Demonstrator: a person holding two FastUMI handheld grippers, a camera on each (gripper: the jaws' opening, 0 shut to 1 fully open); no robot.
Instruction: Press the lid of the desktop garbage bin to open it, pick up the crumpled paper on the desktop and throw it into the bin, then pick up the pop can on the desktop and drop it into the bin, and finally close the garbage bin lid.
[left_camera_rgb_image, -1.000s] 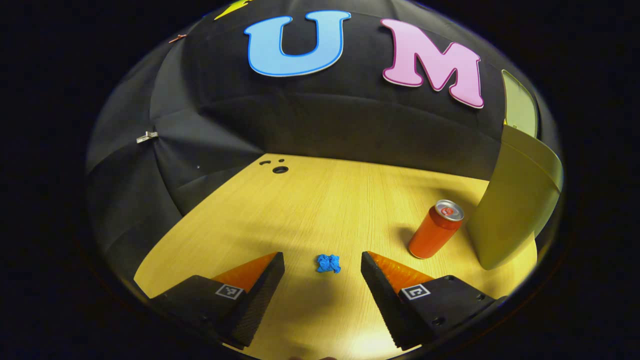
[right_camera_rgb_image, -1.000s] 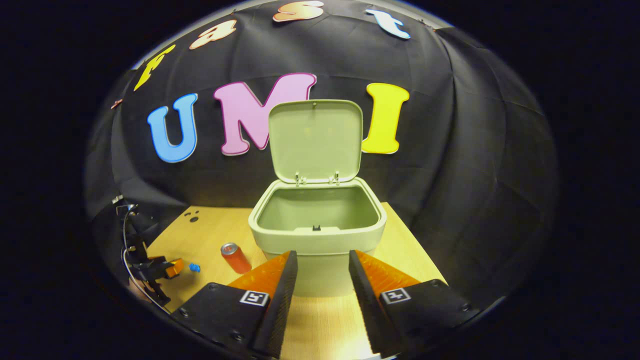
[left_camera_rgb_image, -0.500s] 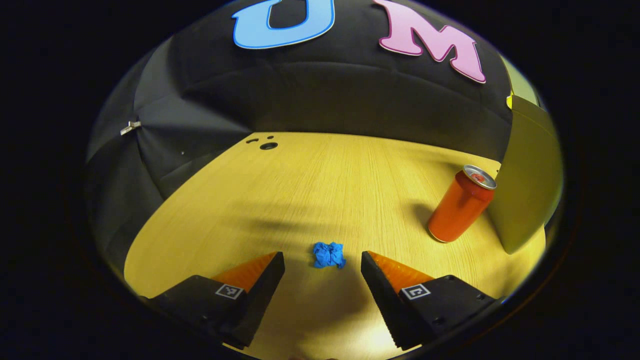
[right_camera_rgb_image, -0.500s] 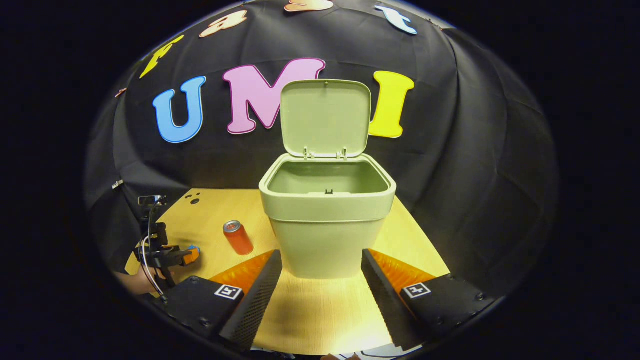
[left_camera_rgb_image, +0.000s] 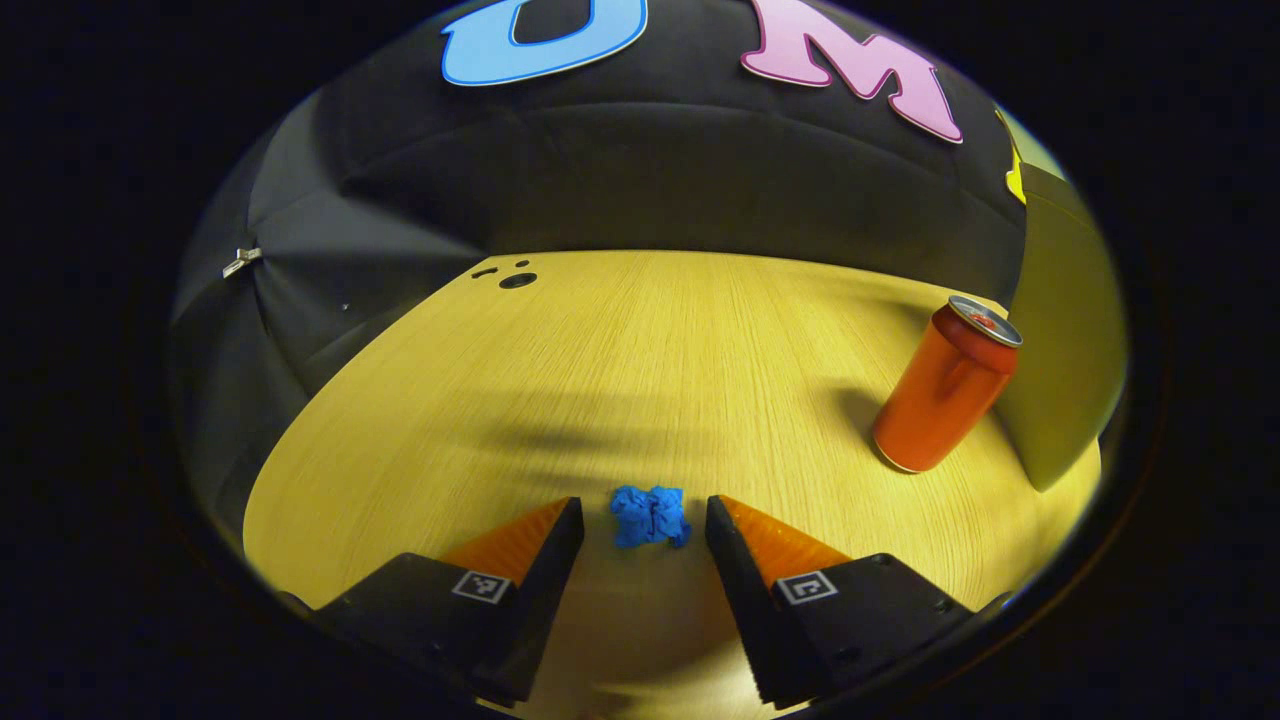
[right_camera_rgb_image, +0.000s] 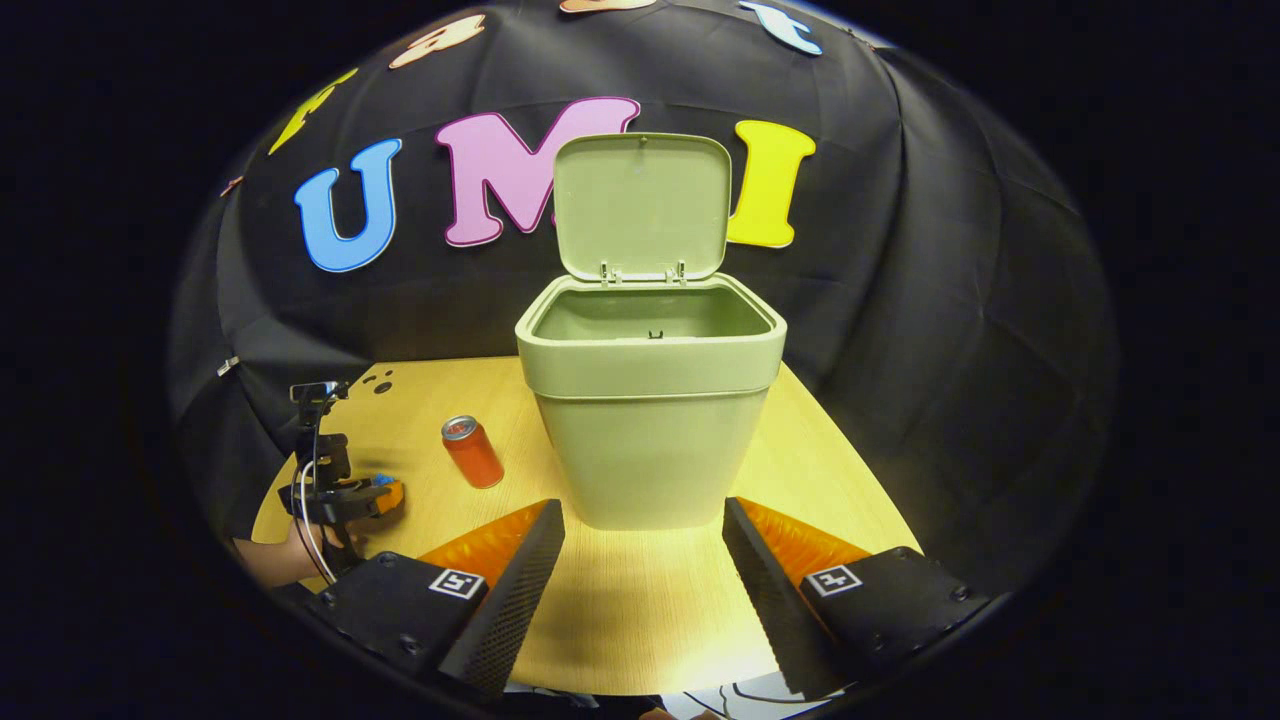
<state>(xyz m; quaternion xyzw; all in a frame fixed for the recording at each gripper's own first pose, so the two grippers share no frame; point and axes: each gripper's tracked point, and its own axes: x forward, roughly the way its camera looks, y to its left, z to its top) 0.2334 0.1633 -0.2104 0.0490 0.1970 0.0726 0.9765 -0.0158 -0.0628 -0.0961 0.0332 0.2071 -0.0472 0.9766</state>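
Bracketing the crumpled paper (left_camera_rgb_image: 650, 516) on the counter (left_camera_rgb_image: 640, 360), the left gripper (left_camera_rgb_image: 644, 520) holds its jaws narrowly apart, not yet touching; close squarely, staying low, then lift toward the open bin (right_camera_rgb_image: 650, 420).

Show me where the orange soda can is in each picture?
Left gripper view: the pop can stands far right on the wooden table, close beside the green bin.
Right gripper view: the pop can stands left of centre, just left of the bin.
Shared landmark: the green bin, always on the can's right.
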